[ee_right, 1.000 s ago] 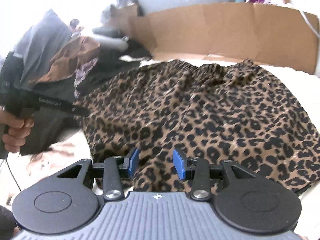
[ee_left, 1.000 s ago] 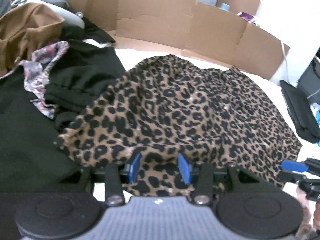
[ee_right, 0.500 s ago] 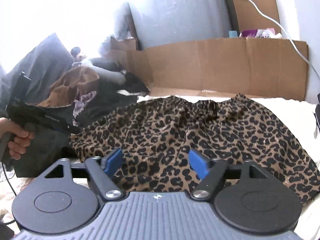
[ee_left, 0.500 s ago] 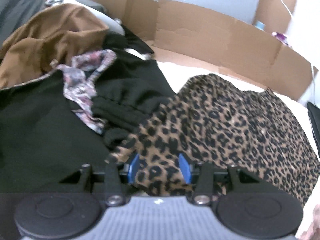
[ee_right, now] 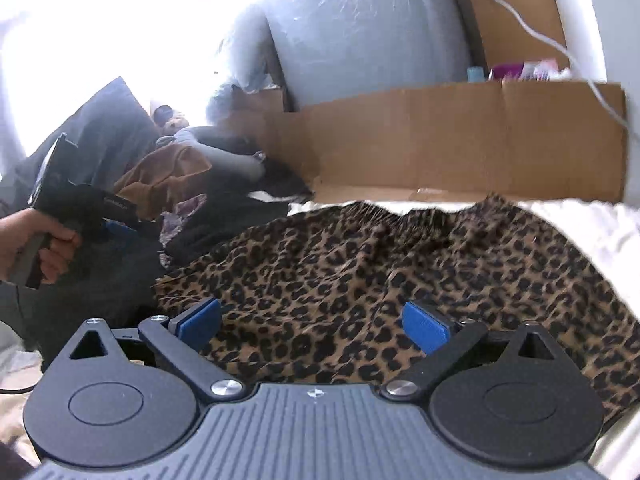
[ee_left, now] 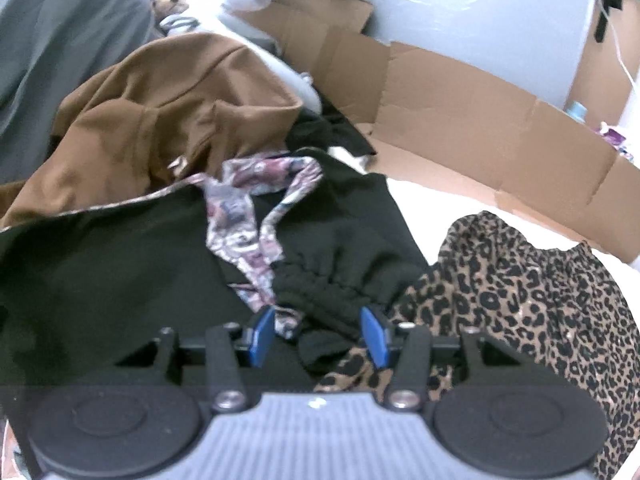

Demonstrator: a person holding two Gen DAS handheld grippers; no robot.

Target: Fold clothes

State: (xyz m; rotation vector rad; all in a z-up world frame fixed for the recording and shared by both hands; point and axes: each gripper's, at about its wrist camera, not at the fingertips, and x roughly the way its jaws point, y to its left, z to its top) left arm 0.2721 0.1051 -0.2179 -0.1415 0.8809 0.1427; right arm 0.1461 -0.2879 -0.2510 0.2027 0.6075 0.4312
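Observation:
A leopard-print garment (ee_right: pixel 380 260) lies spread flat on the white bedding (ee_right: pixel 580 220), its gathered waistband towards the cardboard. My right gripper (ee_right: pixel 312 324) hovers over its near edge. Its jaws are opening wide and the blue pads touch nothing. My left gripper (ee_left: pixel 318 334) is open, off the garment's left corner, above a black garment's gathered cuff (ee_left: pixel 332 284). The leopard print (ee_left: pixel 520 300) shows to its right and under its right finger. A hand (ee_right: pixel 36 240) grips the left tool in the right wrist view.
A heap of clothes sits on the left: a brown garment (ee_left: pixel 160 120), a floral strip (ee_left: pixel 240 208) and black fabric (ee_left: pixel 100 280). A folded cardboard wall (ee_right: pixel 440 140) stands behind the bedding. A white cable (ee_right: pixel 560 44) hangs at the back right.
My right jaws have swung from narrow to wide open above the leopard garment. My left gripper has slid left off the leopard print onto the black clothes pile.

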